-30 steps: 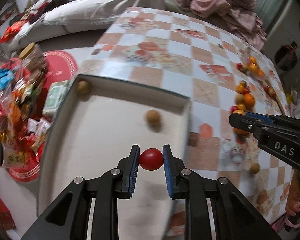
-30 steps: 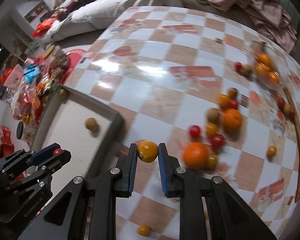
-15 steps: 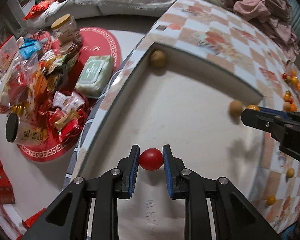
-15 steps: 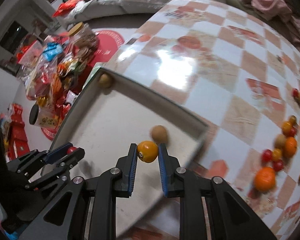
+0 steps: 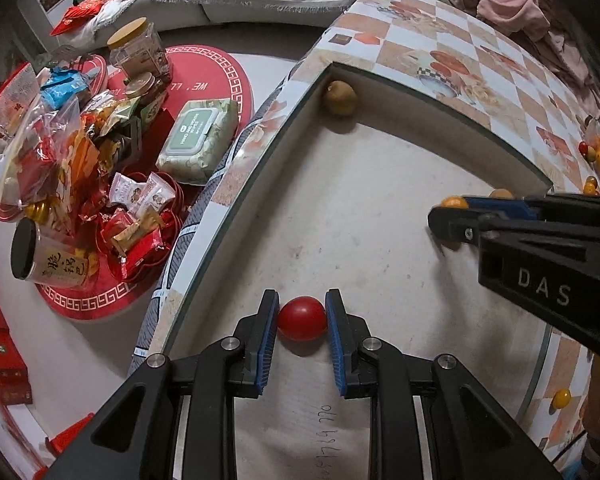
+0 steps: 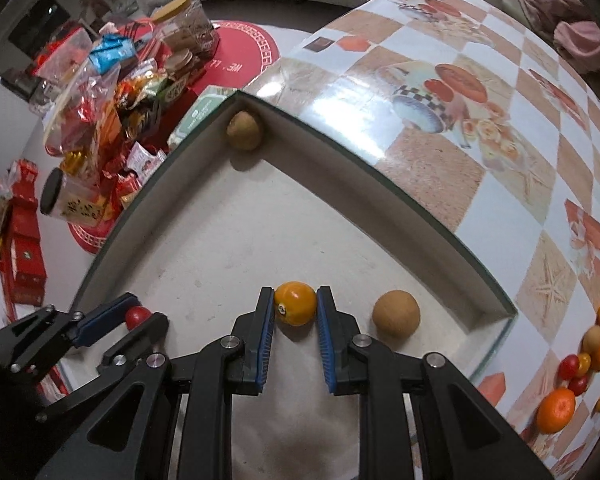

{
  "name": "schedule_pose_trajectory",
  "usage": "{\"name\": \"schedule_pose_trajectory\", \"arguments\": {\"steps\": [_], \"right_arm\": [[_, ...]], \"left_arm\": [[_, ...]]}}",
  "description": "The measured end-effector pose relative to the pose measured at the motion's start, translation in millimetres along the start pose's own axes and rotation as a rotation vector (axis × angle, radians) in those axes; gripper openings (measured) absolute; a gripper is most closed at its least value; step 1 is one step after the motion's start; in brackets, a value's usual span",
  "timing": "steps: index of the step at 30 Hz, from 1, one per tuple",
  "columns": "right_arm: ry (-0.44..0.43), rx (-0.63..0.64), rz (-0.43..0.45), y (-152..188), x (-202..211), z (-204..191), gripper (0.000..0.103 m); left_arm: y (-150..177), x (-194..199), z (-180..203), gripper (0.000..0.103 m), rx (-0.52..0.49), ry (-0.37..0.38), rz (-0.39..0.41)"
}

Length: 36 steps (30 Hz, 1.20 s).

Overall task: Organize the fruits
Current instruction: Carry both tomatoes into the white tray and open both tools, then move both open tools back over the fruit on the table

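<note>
My left gripper point(image 5: 302, 318) is shut on a red tomato point(image 5: 302, 319) low over the floor of the grey tray point(image 5: 380, 220). My right gripper point(image 6: 296, 309) is shut on a small orange fruit point(image 6: 295, 303) over the same tray, and it shows at the right of the left wrist view point(image 5: 446, 216). A brown fruit point(image 6: 396, 314) lies in the tray just right of my right gripper. Another brown fruit point(image 5: 340, 98) sits in the tray's far corner. A pile of oranges and tomatoes point(image 6: 588, 356) lies on the checkered table to the right.
The tray sits at the table's left edge on the checkered tablecloth point(image 6: 440, 128). Below on the floor are snack bags and jars point(image 5: 72, 152), a wet-wipe pack point(image 5: 198, 140) and a red mat point(image 5: 216, 80). Pink clothes point(image 5: 512, 4) lie at the far end.
Both grippers have moved left from the fruit pile to over the tray and come lower, each still holding its fruit.
</note>
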State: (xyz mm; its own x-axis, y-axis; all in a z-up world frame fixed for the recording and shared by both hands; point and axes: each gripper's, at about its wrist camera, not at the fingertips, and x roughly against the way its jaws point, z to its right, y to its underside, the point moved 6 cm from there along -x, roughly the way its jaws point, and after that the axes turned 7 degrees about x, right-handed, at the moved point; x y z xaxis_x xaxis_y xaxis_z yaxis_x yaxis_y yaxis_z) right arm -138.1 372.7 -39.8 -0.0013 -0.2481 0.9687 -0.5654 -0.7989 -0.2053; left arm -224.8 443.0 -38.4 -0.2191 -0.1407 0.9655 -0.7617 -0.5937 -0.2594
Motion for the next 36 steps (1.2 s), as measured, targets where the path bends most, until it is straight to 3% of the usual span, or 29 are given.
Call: {"name": "schedule_pose_trajectory", "arguments": {"steps": [3, 5, 6, 7, 11, 19, 27, 36], "right_arm": [[0.022, 0.018, 0.008, -2, 0, -3, 0.024], [0.029, 0.031, 0.007, -3, -1, -4, 0.026], [0.023, 0.032, 0.007, -3, -1, -5, 0.029], [0.010, 0.032, 0.007, -3, 0, -5, 0.033], [-0.007, 0.032, 0.005, -4, -1, -6, 0.043], [-0.051, -0.003, 0.057, -9, 17, -3, 0.076], [-0.064, -0.091, 0.127, -5, 50, 17, 0.079], [-0.020, -0.253, 0.183, 30, 93, 82, 0.079]], "left_arm": [[0, -3, 0, 0.027, -0.007, -0.002, -0.002], [1, -3, -1, 0.047, -0.009, -0.012, -0.001], [1, -1, -2, 0.068, -0.006, -0.012, 0.009], [1, 2, -4, 0.071, -0.004, -0.015, 0.026], [3, 2, -5, 0.071, -0.025, -0.028, 0.019], [8, 6, -1, 0.071, -0.035, -0.029, 0.007], [8, 17, 25, 0.071, -0.094, -0.017, 0.009], [9, 38, 77, 0.071, -0.185, 0.038, 0.033]]}}
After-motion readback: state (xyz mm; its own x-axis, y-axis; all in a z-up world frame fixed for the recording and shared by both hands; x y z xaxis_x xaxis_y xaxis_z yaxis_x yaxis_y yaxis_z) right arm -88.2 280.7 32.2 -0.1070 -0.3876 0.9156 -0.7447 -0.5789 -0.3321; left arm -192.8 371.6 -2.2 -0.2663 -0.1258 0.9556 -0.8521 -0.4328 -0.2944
